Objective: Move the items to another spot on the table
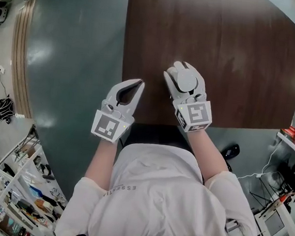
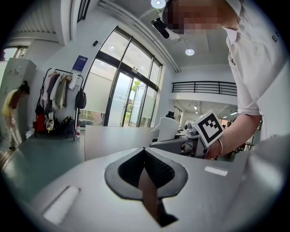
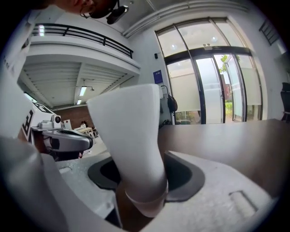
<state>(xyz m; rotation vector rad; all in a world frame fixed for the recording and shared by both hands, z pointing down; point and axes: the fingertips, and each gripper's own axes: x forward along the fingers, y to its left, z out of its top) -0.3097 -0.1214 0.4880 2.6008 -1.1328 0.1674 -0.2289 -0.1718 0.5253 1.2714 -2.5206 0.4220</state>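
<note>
White cup gripped by the right gripper over the brown table

A white cup is held upright between the jaws of the right gripper. The jaws are closed to a middling width on the cup's narrow lower part, and the dark pads are pressed against either side of it. The cup's wider mouth is seen rising above the jaws. Beneath and beyond these jaws the brown table is seen, near its front edge. The left gripper is held just beside the right one, apart from it. Its jaws are brought together at the tips and are empty, and only the tabletop is seen through the gap behind the tips.
</note>
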